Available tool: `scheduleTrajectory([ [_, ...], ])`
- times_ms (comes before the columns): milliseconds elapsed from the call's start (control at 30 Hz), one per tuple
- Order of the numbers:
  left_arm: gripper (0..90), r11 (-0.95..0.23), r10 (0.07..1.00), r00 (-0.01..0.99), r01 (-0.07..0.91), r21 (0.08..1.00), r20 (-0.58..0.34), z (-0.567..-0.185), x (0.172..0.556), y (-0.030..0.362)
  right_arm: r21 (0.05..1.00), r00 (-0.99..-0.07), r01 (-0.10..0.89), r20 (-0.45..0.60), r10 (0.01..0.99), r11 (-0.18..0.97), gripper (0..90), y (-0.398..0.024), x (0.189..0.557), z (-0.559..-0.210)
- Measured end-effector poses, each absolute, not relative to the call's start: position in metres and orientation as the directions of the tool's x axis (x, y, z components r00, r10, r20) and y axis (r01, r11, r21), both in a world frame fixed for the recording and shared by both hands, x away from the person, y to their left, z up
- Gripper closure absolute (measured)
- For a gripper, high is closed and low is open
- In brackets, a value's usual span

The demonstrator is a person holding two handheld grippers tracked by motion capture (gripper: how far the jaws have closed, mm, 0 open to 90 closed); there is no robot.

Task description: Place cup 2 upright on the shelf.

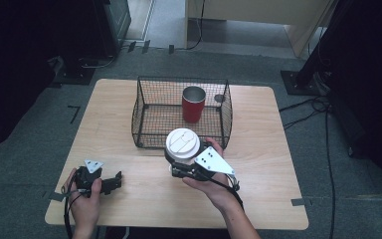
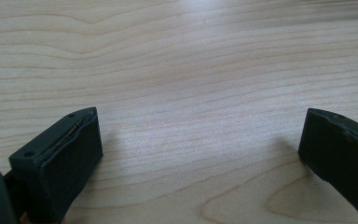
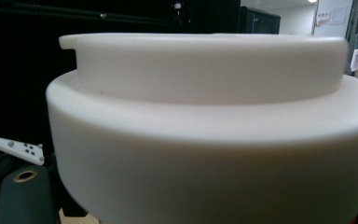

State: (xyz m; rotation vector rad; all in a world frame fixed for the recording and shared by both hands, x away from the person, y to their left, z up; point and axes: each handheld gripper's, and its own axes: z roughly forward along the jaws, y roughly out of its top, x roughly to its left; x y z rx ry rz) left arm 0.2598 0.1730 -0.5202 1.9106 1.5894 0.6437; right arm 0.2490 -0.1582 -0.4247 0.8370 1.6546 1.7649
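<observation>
Jaws of the left gripper (image 1: 110, 183) are standing wide apart with nothing between them; two matte black blocks are resting low over bare wood in the left gripper view. Jaws of the right gripper (image 1: 175, 168) are pressing close together on a white lidded cup (image 1: 182, 145), which the right hand (image 1: 218, 186) is holding above the table's front middle, just before the basket.

Left hand (image 1: 85, 199): sitting at the table's near left corner, gripping a black gripper body topped by a grey three-cornered plate.

Cup: smooth, round, stepped white plastic lid, appearing glossy and close in the right gripper view (image 3: 209, 130).

Basket (image 1: 144, 110): black wire mesh, rectangular, open-topped, standing at the table's middle rear.

Red tumbler (image 1: 193, 104): cylindrical, metal-rimmed, standing upright inside the basket's right half.

Table (image 1: 273, 149): pale wood, flowing grain, rounded corners.

Room: grey carpeted floor (image 1: 40, 114) running around the table, black cables (image 1: 323, 107) trailing at right, dark equipment lining the far edges.
</observation>
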Motion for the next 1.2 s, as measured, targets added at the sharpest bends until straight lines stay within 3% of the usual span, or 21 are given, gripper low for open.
scheduleTrajectory([
  [667,0.2,-0.135,0.984,0.18,0.711,0.69,0.007,-0.52,0.26,0.173,0.991,-0.643,-0.08,0.028,0.765,-0.104,15.3,-0.149,0.266,-0.386],
  [1200,0.2,-0.135,0.984,0.18,0.712,0.689,0.008,-0.52,0.26,0.173,0.987,-0.615,-0.114,0.019,0.788,-0.113,15.3,-0.137,0.302,-0.359],
])
